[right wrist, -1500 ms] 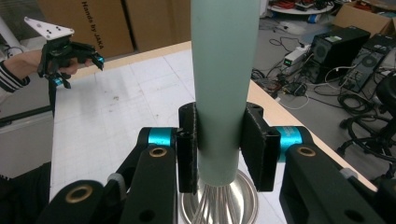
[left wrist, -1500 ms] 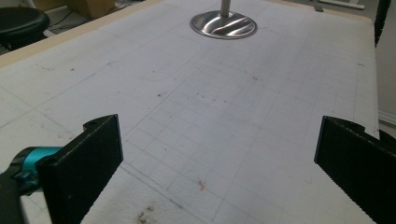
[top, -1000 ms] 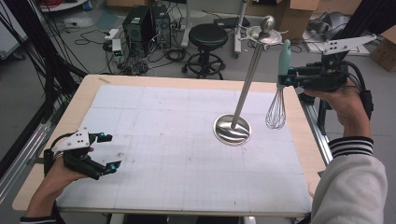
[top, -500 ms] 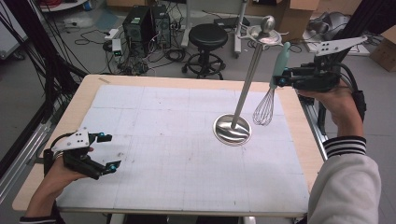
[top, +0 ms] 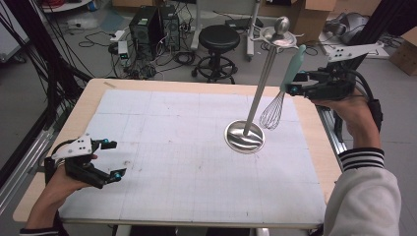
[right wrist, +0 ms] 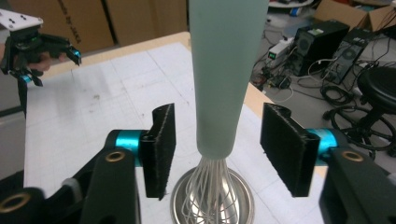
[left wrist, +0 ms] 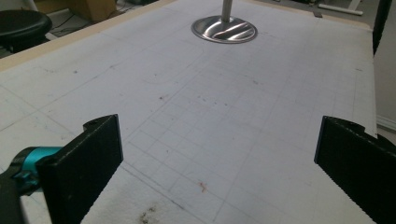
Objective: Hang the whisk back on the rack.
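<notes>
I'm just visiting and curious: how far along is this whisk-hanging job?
Nearly done, it seems. The whisk hangs from the top of the metal stand, off the table. The right hand-held gripper has just been opening; its pads stand apart from the handle between them. Left: draw that hand back. The left hand-held gripper waits open near the table's corner.

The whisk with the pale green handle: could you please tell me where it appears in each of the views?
High view: the wire whisk with the pale green handle hangs at upper right, beside the steel stand.
Left gripper view: not in this picture.
Right gripper view: its handle fills the centre, between the open black fingers without touching them.
Shared landmark: the round steel base of the stand.
</notes>
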